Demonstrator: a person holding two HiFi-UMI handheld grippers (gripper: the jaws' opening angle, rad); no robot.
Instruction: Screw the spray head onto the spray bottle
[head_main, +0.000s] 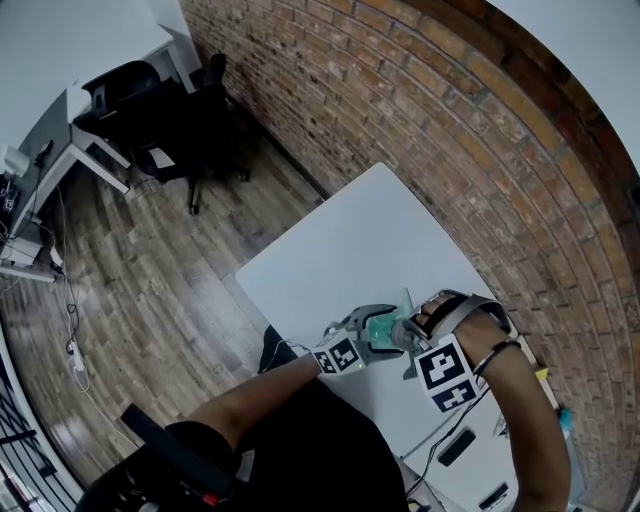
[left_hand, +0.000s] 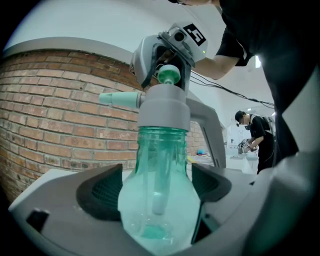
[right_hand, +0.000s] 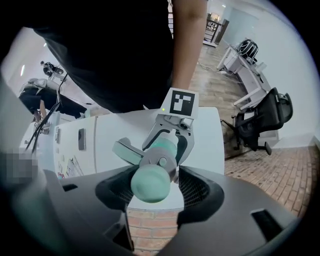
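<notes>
A translucent green spray bottle stands upright between my left gripper's pads, which press on its wide lower body. My left gripper is shut on it, a little above the white table. The grey spray head sits on the bottle's neck, with a green knob on top and its nozzle pointing left. My right gripper points straight down over the head. Its pads flank the knob and head closely, and I see no firm press.
A brick wall runs along the table's far side. A black office chair and a white desk stand on the wooden floor beyond. Small devices and cables lie on the table's near end. Another person stands in the background.
</notes>
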